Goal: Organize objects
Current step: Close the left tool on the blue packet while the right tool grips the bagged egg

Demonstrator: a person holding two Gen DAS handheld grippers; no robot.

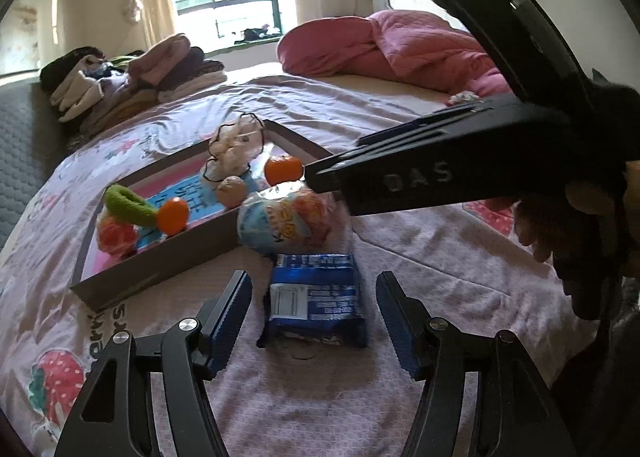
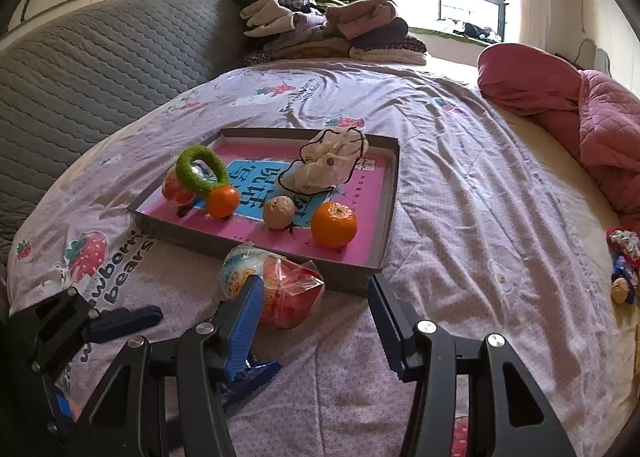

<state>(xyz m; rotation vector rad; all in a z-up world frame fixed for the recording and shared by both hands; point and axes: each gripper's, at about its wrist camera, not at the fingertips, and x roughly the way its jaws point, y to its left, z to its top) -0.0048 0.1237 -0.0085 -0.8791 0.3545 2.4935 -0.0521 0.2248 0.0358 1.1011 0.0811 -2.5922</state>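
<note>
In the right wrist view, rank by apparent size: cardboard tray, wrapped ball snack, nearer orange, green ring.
1. cardboard tray
2. wrapped ball snack, though it lies nearest the camera
3. nearer orange and green ring: too alike to rank.

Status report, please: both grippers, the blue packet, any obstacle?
Left gripper open, straddling blue snack packet on the bedsheet. Right gripper open, empty. Wrapped snack ball lies between packet and cardboard tray.
</note>
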